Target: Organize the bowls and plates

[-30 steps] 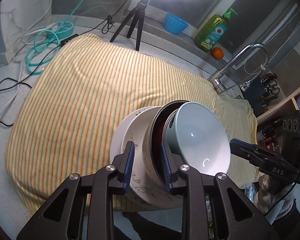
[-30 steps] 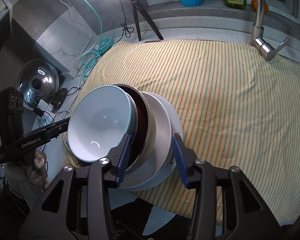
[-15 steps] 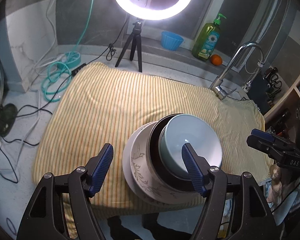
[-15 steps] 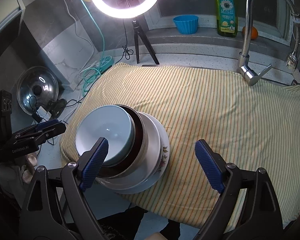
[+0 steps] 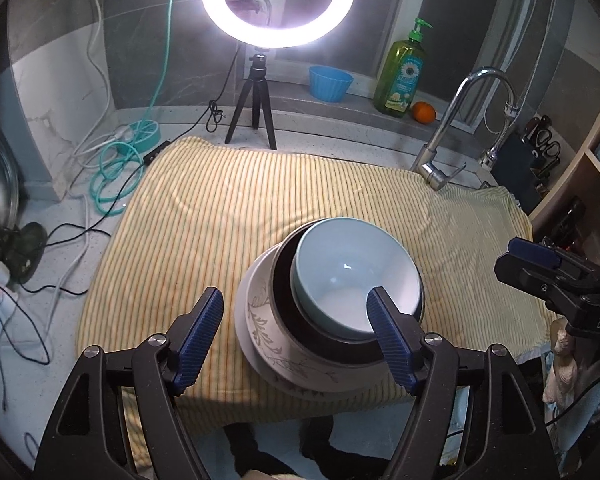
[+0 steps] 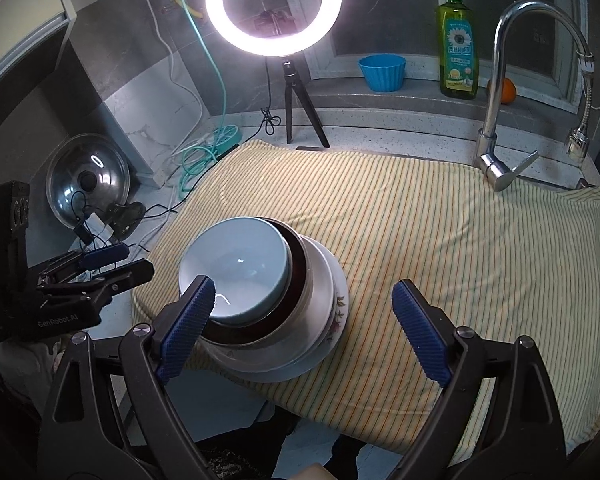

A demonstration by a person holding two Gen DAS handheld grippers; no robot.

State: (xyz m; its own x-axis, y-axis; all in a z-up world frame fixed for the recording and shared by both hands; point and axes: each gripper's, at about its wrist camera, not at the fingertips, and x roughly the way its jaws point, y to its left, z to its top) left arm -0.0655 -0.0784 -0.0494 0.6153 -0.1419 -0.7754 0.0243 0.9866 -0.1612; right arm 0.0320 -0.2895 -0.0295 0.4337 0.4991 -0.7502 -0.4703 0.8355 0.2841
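A stack of dishes stands on the yellow striped cloth (image 5: 228,216) near its front edge. A pale blue bowl (image 5: 352,276) sits on top, inside a dark bowl (image 5: 324,338), inside a white patterned bowl (image 5: 268,320), on a floral plate (image 6: 338,312). The blue bowl also shows in the right wrist view (image 6: 236,264). My left gripper (image 5: 296,336) is open and empty, pulled back above the stack's near side. My right gripper (image 6: 300,328) is open and empty, likewise held above and before the stack.
A ring light on a tripod (image 5: 256,92) stands at the back. A blue cup (image 5: 330,82), soap bottle (image 5: 402,72) and orange (image 5: 424,112) sit on the sill. A faucet (image 5: 452,132) is at back right. Cables (image 5: 112,172) and a pot lid (image 6: 86,182) lie left.
Both grippers were shut on the rims of the stacked dishes. They have opened, let go and drawn back and up, leaving the stack on the cloth.
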